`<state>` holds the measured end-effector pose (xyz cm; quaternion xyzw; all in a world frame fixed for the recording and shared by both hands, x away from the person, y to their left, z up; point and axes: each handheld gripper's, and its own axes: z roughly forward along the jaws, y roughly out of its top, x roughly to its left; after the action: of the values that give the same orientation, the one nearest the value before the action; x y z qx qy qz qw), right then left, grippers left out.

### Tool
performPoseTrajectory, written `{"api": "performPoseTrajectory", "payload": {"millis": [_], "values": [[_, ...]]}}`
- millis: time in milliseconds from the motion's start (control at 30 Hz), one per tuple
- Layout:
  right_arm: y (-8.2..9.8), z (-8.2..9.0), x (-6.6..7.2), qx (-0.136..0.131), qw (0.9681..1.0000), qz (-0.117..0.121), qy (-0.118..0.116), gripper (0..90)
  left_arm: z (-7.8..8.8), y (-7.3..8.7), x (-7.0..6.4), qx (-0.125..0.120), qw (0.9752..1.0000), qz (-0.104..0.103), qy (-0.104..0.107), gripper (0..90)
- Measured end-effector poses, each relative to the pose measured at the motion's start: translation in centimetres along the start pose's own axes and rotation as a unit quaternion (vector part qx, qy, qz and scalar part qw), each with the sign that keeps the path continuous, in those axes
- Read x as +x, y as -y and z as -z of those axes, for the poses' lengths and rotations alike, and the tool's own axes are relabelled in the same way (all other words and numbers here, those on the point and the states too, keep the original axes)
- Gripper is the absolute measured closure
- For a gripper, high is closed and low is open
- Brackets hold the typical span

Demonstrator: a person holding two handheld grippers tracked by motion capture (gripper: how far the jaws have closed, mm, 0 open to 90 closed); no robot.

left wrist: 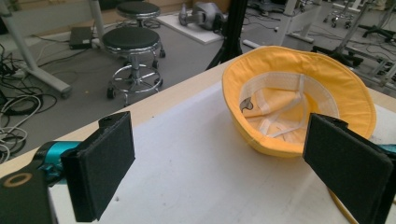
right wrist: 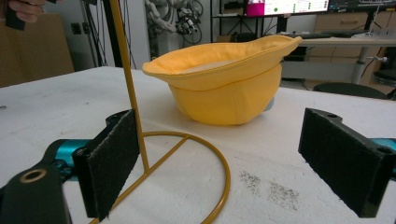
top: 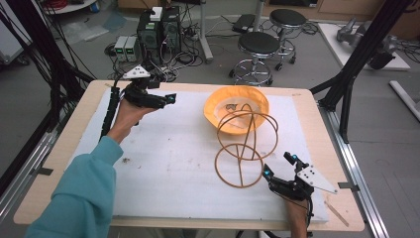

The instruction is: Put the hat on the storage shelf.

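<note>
Left hand-held gripper point(top: 171, 97): jaws wide apart, empty, raised over the table's point(top: 163, 153) far left.
Yellow hat point(top: 236, 109): upside down, far centre of the table.
Wire stand point(top: 246, 148): just in front of the hat.
Right hand-held gripper point(top: 278, 165): jaws wide, empty, beside the stand's base ring.

Teal sleeve point(top: 79, 193), black tools, grey plates

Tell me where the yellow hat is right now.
In the high view the hat lies upside down on the white mat, far right of centre, just behind the gold wire stand.
</note>
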<state>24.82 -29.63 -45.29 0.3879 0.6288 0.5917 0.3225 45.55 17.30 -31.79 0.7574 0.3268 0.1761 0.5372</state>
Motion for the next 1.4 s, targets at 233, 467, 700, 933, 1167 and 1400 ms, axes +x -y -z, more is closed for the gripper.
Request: {"api": "performPoseTrajectory", "payload": {"millis": [233,467,700,933,1167,1400], "values": [[0.0,0.0,0.0,0.000,1.0000,0.000,0.002,11.5,-3.0,0.0,-0.2,0.018,0.9996,0.007,0.022,9.6],[0.0,-0.1,-0.1,0.001,1.0000,-0.002,0.003,11.5,-7.1,0.5,-0.9,0.047,0.9981,0.012,0.039,12.9],[0.0,-0.1,-0.1,0.001,1.0000,-0.002,0.005,11.5,-9.2,0.7,-1.4,0.081,0.9953,0.025,0.046,14.7],[0.0,-0.1,0.0,-0.001,1.0000,0.002,0.006,11.5,-11.0,0.6,-2.4,0.112,0.9919,0.027,0.055,15.7],[0.0,-0.1,-0.1,-0.001,1.0000,0.002,0.007,11.5,-12.4,1.3,-2.6,0.125,0.9890,0.042,0.067,23.6],[0.0,0.0,0.0,-0.002,1.0000,0.000,0.008,11.5,-13.2,1.8,-2.5,0.132,0.9856,0.067,0.081,25.8]]}}
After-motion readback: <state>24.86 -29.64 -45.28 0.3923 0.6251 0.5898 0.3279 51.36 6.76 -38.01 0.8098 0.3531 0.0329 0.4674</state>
